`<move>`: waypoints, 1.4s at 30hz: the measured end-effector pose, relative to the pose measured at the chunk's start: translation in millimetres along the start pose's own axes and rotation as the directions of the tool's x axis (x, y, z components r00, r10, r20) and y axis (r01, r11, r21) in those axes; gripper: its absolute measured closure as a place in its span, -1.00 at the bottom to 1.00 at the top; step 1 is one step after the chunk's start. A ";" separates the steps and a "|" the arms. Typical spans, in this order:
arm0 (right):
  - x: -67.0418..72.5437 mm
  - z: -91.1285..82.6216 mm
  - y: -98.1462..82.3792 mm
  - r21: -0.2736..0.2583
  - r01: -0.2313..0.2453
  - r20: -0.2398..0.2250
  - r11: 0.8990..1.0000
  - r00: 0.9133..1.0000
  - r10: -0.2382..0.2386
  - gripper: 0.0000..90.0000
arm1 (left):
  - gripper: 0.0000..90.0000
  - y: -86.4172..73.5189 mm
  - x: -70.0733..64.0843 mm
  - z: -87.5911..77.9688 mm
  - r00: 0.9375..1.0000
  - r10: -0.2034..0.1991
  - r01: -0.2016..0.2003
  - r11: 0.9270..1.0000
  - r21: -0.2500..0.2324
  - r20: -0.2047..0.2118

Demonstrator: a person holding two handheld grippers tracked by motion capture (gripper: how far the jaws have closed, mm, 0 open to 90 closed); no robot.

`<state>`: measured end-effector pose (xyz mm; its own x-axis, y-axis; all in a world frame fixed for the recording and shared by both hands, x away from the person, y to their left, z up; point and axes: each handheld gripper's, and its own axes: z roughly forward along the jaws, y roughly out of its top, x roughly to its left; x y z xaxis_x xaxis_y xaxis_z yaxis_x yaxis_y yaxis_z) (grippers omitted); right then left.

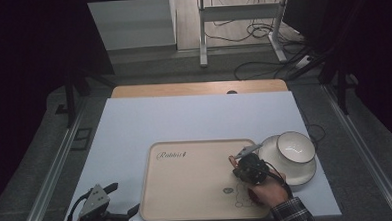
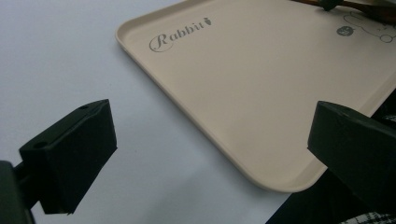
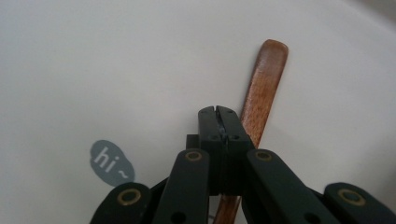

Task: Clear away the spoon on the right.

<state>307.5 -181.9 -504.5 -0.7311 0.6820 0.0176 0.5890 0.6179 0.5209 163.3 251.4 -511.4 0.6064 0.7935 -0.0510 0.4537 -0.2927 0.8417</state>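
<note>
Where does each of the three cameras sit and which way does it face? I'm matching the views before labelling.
High view: above the person's side, facing forward and down on the table; both forearms enter from below.
Left gripper view: on the left gripper, looking between open jaws at the beige tray.
Right gripper view: on the right gripper, jaws closed beside a wooden utensil handle.
Shared: the tray's printed surface shows in all three views.

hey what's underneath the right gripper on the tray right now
Under the right gripper, whose fingers are shut together, a wooden handle lies on the beige tray beside a printed "hi" speech bubble. The handle's lower end is hidden behind the gripper, so the utensil type is unclear.
</note>
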 end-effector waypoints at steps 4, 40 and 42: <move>-4.6 -1.5 -2.1 0.000 -0.014 0.017 1.000 1.000 0.014 1.00 | -0.98 0.0 -0.1 0.0 1.000 0.001 -0.001 1.000 0.000 0.000; -16.6 -18.9 -8.8 -0.091 -0.038 0.053 0.995 0.998 0.043 0.62 | -0.98 -0.1 0.1 -0.7 1.000 -0.001 0.001 1.000 -0.001 -0.002; -15.1 -22.2 -8.3 -0.109 -0.028 0.052 0.994 0.998 0.034 0.55 | -0.98 -0.2 0.1 -0.8 1.000 -0.003 0.003 1.000 -0.004 -0.002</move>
<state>306.0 -206.0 -490.1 -0.6916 0.7222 -0.0092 0.5681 0.5519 0.6104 162.8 251.9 -511.1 0.6037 0.7954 -0.0529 0.4533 -0.2879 0.8436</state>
